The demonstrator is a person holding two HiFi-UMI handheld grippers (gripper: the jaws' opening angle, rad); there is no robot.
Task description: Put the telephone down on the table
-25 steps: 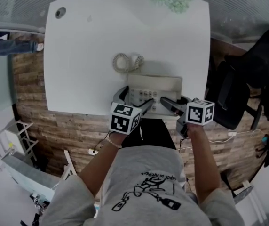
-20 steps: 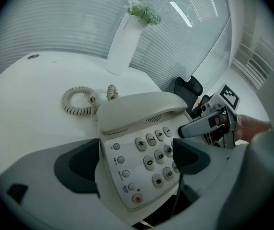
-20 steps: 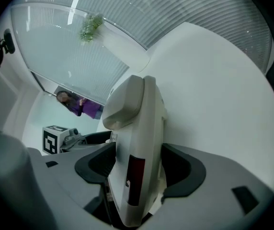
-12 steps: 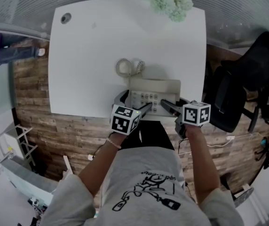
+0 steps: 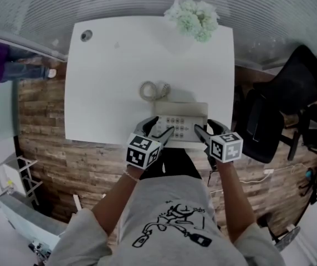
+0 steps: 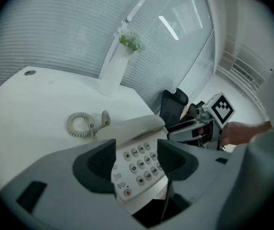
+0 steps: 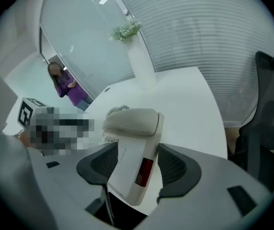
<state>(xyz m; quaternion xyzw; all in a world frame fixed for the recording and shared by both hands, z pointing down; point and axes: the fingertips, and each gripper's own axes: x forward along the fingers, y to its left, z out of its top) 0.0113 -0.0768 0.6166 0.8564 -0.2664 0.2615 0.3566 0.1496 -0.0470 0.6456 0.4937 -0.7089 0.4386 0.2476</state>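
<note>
Underlying floor (image 5: 39,121): wood planks, showing at the left, the right and the near side.
Worktop (image 5: 108,82): white, with a round hole (image 5: 86,35) near its far left corner.
Chair (image 5: 291,93): black, just beside the worktop's right edge.
Person (image 5: 169,220): grey printed T-shirt, standing at the near edge with tongs in each hand.
Telephone (image 5: 180,125): pale, lying keypad (image 6: 137,163) up on the worktop at the middle of the near edge. A front corner juts out past that edge, and the handset (image 7: 130,122) lies across its far end.
Left tongs (image 5: 163,125): spread, the jaws having just been closing. They straddle the telephone's front left corner with the keypad between them, and the pads do not pinch it.
Right tongs (image 5: 204,125): spread wide, the jaws having just closed a little. They straddle the front right corner with the telephone's side between them, unpinched.
Vase (image 6: 110,73): white, at the far edge, holding pale green flowers (image 5: 194,16).
Cord (image 5: 153,89): coiled, just beyond the telephone's far left corner.
</note>
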